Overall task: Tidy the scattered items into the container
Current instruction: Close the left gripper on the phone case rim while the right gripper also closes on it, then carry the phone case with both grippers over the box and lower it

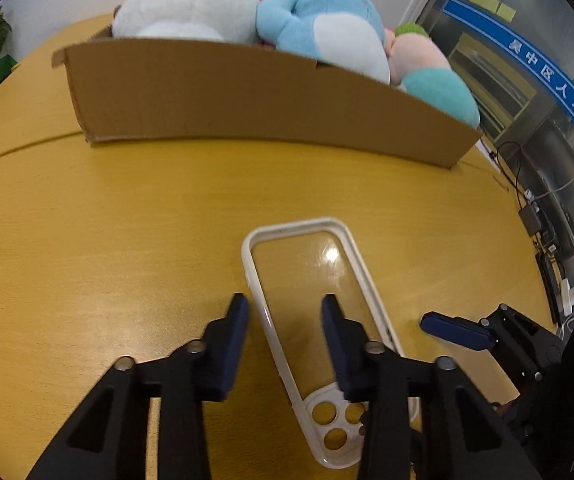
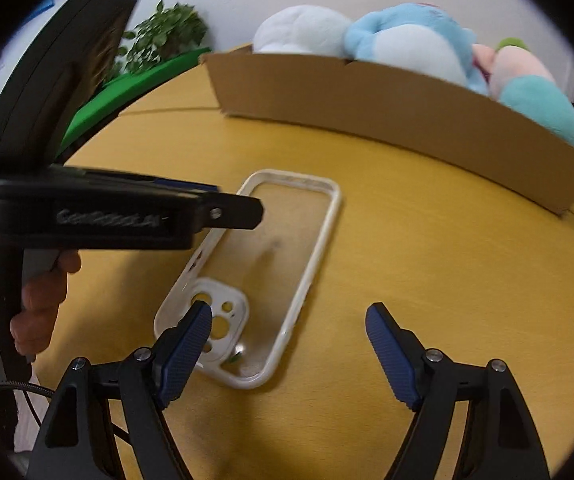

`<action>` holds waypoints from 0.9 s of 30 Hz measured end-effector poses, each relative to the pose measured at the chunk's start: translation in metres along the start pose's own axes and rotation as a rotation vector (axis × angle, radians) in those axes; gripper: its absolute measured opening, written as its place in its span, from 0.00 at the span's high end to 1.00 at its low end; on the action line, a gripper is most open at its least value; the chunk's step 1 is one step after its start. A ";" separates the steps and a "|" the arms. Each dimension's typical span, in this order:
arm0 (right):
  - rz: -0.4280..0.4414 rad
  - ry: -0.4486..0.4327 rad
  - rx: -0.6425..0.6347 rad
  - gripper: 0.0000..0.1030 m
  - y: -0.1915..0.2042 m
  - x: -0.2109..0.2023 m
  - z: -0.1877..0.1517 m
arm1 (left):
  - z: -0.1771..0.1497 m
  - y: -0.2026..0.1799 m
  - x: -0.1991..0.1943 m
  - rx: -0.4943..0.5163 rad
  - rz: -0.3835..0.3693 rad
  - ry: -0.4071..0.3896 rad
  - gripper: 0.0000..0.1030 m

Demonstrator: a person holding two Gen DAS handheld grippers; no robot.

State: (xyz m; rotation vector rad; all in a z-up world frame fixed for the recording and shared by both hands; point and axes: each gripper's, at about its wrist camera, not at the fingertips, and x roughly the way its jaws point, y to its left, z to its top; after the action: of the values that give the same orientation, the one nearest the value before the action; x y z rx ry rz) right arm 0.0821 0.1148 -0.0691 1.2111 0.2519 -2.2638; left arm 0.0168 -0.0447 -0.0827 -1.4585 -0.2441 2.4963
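Fingers point(image 1: 337, 336) partly hiding phone case point(image 1: 307, 276)

Yellow wooden table point(image 1: 107, 220), clear white-rimmed phone case point(image 1: 319, 296) lying flat, cardboard box point(image 1: 247, 100) behind it

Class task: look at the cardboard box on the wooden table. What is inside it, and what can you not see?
Plush toys rise above the cardboard box: a white one, a blue-and-white one, and a pink, teal and green one. The front wall hides their lower parts and the box floor.
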 end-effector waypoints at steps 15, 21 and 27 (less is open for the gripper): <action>-0.032 -0.008 -0.042 0.91 -0.010 -0.011 -0.002 | 0.008 0.002 -0.004 -0.013 0.000 -0.014 0.90; -0.035 -0.093 0.011 0.92 -0.029 -0.034 0.012 | 0.032 -0.012 -0.035 0.032 -0.028 -0.103 0.90; -0.070 -0.208 -0.008 0.92 -0.040 -0.065 0.054 | 0.093 -0.031 -0.071 0.120 -0.034 -0.219 0.90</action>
State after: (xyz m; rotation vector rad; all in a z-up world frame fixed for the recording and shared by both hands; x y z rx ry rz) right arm 0.0502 0.1513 0.0109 0.9667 0.2259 -2.4249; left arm -0.0268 -0.0372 0.0296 -1.1280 -0.1526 2.5938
